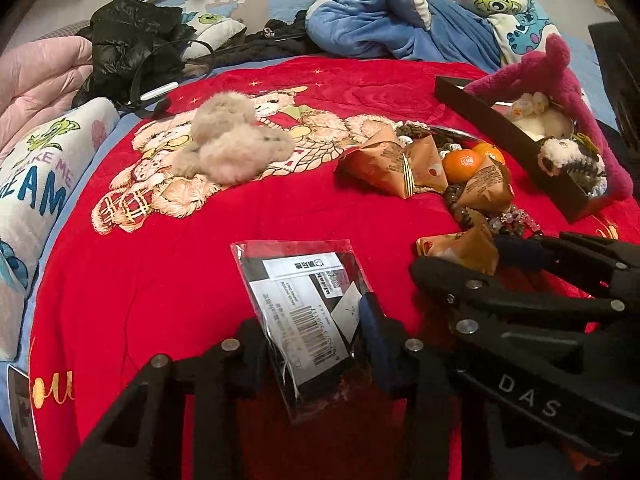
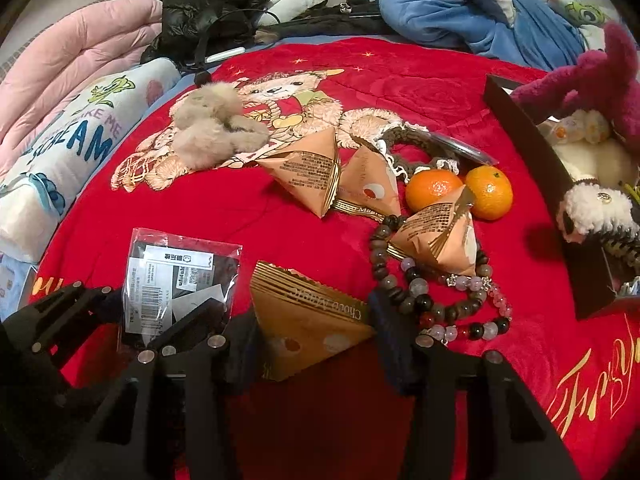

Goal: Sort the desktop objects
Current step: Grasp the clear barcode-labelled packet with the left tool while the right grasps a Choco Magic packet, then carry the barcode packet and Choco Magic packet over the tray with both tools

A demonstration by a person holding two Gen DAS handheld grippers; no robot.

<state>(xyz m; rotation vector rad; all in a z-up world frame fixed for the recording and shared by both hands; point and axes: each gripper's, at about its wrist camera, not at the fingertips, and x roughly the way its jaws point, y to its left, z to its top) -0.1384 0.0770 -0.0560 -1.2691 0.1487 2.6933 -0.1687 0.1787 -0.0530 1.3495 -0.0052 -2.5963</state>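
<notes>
A clear plastic packet with a barcode label [image 1: 304, 312] lies on the red blanket [image 1: 200, 272] between my left gripper's [image 1: 316, 356] open fingers; it also shows in the right wrist view [image 2: 176, 284]. My right gripper [image 2: 320, 344] is open around a tan pyramid snack packet [image 2: 308, 320], fingers on both sides. More pyramid packets [image 2: 308, 172], two mandarins [image 2: 460, 190] and bead bracelets [image 2: 440, 304] lie just beyond it. A fluffy beige toy [image 1: 236, 140] lies further left.
A black box [image 2: 560, 208] with plush toys, a panda [image 2: 592, 208] and a magenta plush [image 2: 592, 76], stands at the right. A printed pillow [image 1: 32, 184], pink quilt, black jacket [image 1: 128, 36] and blue blankets [image 1: 400, 12] ring the red blanket.
</notes>
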